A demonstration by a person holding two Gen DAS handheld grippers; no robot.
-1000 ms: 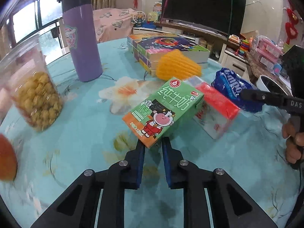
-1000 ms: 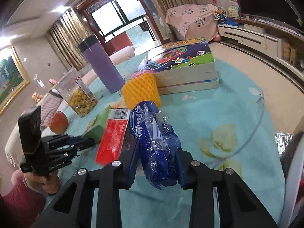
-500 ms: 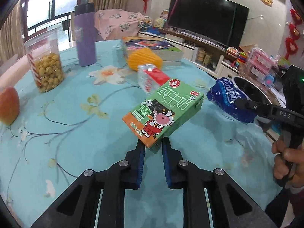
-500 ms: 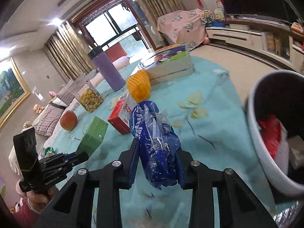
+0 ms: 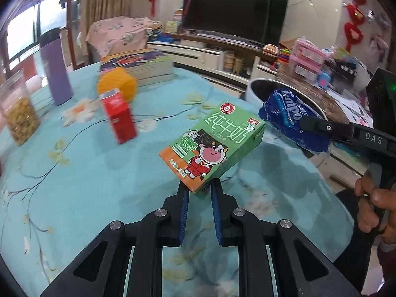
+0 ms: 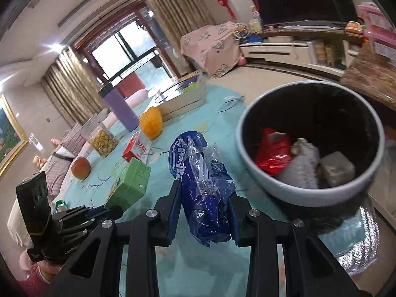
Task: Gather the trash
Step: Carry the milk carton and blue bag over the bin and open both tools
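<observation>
Green milk carton [image 5: 212, 146]: cartoon cow print, tilted, pinched at its corner by left tongs [image 5: 199, 193]. Crumpled blue plastic wrapper [image 6: 201, 185]: clamped in right tongs [image 6: 203, 198], beside grey bin [image 6: 292, 188].

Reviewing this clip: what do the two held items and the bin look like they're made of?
Green milk carton in the left tongs: coated paperboard by its look, with sharp folded edges and glossy print. Blue wrapper in the right tongs: thin plastic film, crinkled, with clear shiny patches. Trash bin: smooth pale grey wall, dark inside; probably plastic, though the pictures leave that open.
</observation>
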